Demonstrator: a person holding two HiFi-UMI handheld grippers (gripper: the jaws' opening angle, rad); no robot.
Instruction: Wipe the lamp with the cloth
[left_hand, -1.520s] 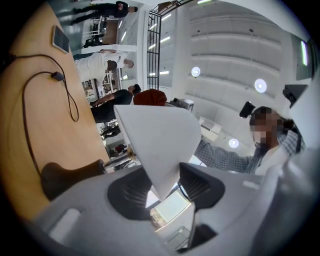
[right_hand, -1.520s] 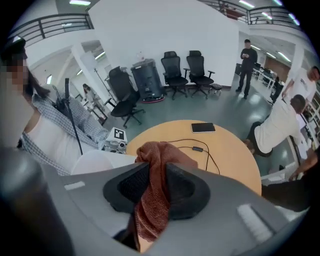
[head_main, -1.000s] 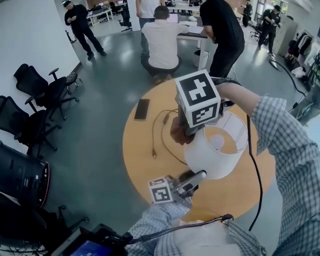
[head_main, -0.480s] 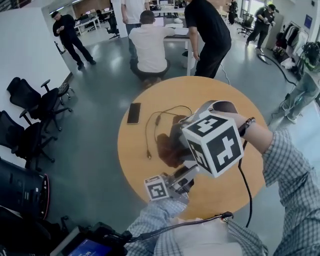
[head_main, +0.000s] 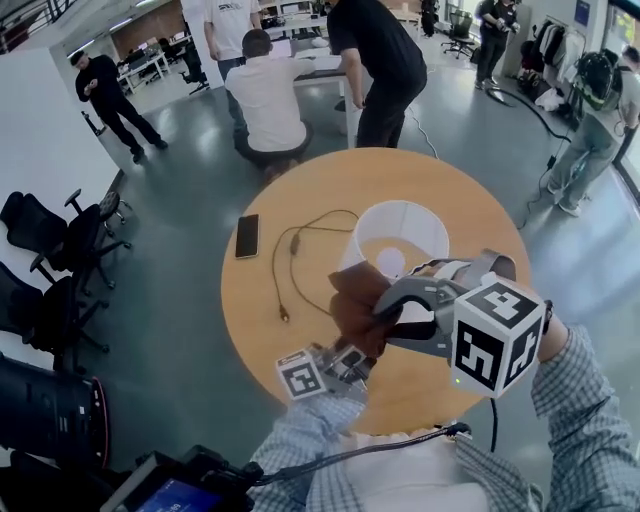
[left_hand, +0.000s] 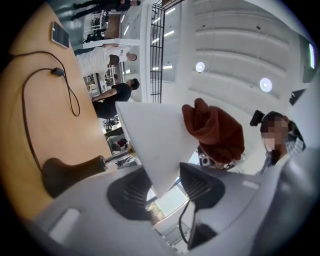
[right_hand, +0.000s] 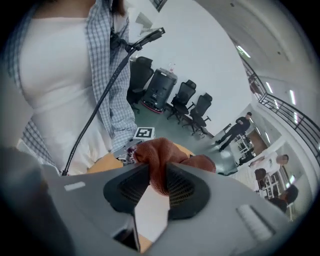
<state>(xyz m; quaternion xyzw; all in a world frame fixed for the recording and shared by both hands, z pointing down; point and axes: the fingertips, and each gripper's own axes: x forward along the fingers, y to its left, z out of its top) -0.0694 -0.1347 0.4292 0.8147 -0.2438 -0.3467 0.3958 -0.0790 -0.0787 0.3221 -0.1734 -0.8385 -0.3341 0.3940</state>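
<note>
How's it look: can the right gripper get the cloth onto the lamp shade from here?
Probably yes. The right gripper, shut on the cloth, sits right beside the lamp shade with nothing between them, and the left gripper clamps the shade's near rim.

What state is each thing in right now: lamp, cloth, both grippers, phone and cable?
Lamp, on the table, its shade edge gripped.
Cloth, bunched, clamped, right beside the lamp.
Left gripper, shut on the lamp.
Right gripper, shut on the cloth.
Phone, lying flat, screen dark.
Cable, lying loose on the table.
</note>
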